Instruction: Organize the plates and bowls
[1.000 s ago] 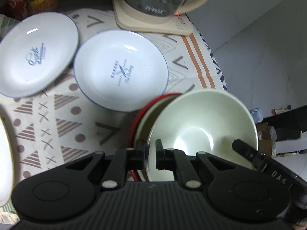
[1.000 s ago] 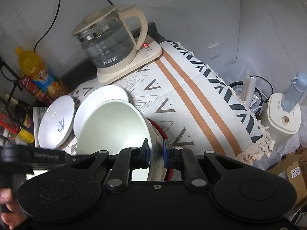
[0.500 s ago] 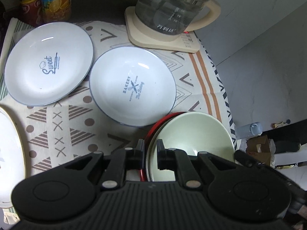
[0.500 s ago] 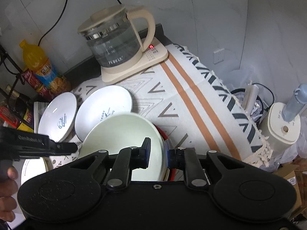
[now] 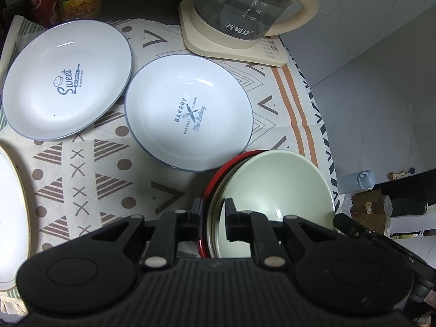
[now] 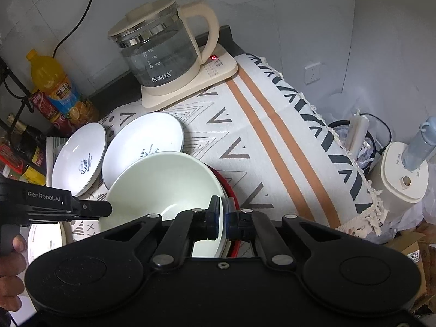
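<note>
A pale green bowl (image 5: 275, 188) sits nested in a stack over a red-rimmed dish (image 5: 231, 163) at the table's right front. My left gripper (image 5: 214, 209) straddles the stack's left rim, jaws a little apart around it. My right gripper (image 6: 221, 215) straddles the green bowl's (image 6: 163, 182) right rim, jaws slightly apart. Two white blue-rimmed plates lie flat behind: a "Bakery" plate (image 5: 188, 114) (image 6: 144, 147) and a "Sweet" plate (image 5: 68, 81) (image 6: 80, 160). A white gold-rimmed plate (image 5: 11, 218) lies at the left edge.
A glass kettle (image 5: 245, 8) (image 6: 160, 51) on a cream base stands at the back. An orange juice bottle (image 6: 58, 90) and cans stand back left. The patterned tablecloth (image 6: 272, 141) drops off at the right, with a white appliance (image 6: 400, 179) below.
The green bowl has come down from a tilted, lifted pose and now rests level in the stack. Both grippers' jaws have loosened around the rims.
</note>
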{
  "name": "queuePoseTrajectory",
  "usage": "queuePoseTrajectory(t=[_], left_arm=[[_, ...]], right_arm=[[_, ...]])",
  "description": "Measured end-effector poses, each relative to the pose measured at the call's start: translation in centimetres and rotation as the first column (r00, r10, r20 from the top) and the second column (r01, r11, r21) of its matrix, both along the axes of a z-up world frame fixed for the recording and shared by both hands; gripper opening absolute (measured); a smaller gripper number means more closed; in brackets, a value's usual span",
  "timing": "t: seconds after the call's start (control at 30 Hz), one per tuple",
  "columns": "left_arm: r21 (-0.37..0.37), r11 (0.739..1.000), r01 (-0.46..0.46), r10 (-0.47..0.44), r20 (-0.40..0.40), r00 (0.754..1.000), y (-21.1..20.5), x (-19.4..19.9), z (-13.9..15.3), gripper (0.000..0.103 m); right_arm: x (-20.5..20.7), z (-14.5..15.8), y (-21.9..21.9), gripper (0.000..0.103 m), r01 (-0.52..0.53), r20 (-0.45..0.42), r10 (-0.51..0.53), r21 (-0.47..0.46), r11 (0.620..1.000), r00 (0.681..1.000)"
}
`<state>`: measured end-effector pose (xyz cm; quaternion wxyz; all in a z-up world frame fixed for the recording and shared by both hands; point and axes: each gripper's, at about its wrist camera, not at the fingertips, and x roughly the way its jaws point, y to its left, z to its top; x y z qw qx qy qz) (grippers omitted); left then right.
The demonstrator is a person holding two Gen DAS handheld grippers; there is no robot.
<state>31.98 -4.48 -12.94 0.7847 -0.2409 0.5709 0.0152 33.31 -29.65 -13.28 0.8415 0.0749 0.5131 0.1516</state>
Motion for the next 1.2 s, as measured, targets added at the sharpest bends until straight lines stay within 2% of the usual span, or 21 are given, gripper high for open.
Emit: queuePoseTrajectory(t=[0.1, 0.2, 0.27, 0.33, 0.37, 0.47, 0.5, 0.53, 0.63, 0.73, 0.83, 1.03, 1.2], left_arm=[[0.012, 1.000, 0.000, 0.000, 0.009, 1.000, 0.1, 0.0, 0.5, 0.014], [0.028, 0.999, -0.018, 0.017, 0.011, 1.000, 0.4, -0.2, 0.8, 0.024], [0.030, 0.999, -0.029, 0.029, 0.013, 0.999, 0.6, -0.4, 1.0, 0.034], [0.037, 0.998, -0.047, 0.046, 0.017, 0.999, 1.0, -0.7, 1.2, 0.045], [0.045, 0.997, -0.058, 0.057, 0.019, 0.998, 1.2, -0.9, 1.3, 0.051], [0.073, 0.993, -0.088, 0.087, 0.018, 0.996, 1.9, -1.4, 1.5, 0.063], [0.075, 0.992, -0.099, 0.098, 0.015, 0.995, 2.2, -1.6, 1.5, 0.065], [0.074, 0.991, -0.113, 0.112, 0.014, 0.994, 2.6, -1.9, 1.5, 0.068], [0.070, 0.984, -0.161, 0.161, 0.009, 0.987, 3.6, -2.6, 1.4, 0.071], [0.075, 0.976, -0.206, 0.206, 0.008, 0.978, 4.4, -3.4, 1.3, 0.072], [0.078, 0.964, -0.253, 0.253, 0.013, 0.967, 5.1, -4.3, 1.3, 0.073], [0.078, 0.935, -0.346, 0.344, 0.037, 0.938, 6.2, -6.3, 1.7, 0.081], [0.096, 0.903, -0.419, 0.416, 0.050, 0.908, 6.7, -7.9, 2.0, 0.085]], right_arm=[[0.3, 1.0, -0.1, 0.007, -0.014, 0.018, 0.013, 0.022, 1.000, 1.000], [0.8, 1.4, 0.5, 0.007, -0.056, 0.022, 0.055, 0.042, 0.998, 0.998], [1.1, 1.6, 1.1, 0.012, -0.080, 0.029, 0.079, 0.037, 0.996, 0.996], [1.3, 1.9, 1.6, 0.025, -0.102, 0.033, 0.101, 0.047, 0.994, 0.994], [1.4, 2.1, 1.9, 0.027, -0.114, 0.036, 0.112, 0.055, 0.992, 0.993], [1.8, 2.6, 3.0, 0.042, -0.170, 0.048, 0.167, 0.062, 0.984, 0.985], [1.8, 2.7, 3.4, 0.052, -0.184, 0.054, 0.181, 0.064, 0.981, 0.982], [1.9, 2.8, 3.7, 0.056, -0.197, 0.059, 0.193, 0.063, 0.978, 0.979], [2.2, 3.0, 4.8, 0.059, -0.241, 0.070, 0.237, 0.056, 0.969, 0.969], [2.6, 3.2, 5.7, 0.075, -0.278, 0.068, 0.273, 0.067, 0.958, 0.959], [2.7, 3.6, 6.7, 0.085, -0.318, 0.079, 0.313, 0.065, 0.946, 0.947], [2.6, 4.2, 8.9, 0.095, -0.431, 0.104, 0.424, 0.062, 0.900, 0.900], [2.8, 4.4, 10.4, 0.098, -0.497, 0.111, 0.489, 0.074, 0.864, 0.865]])
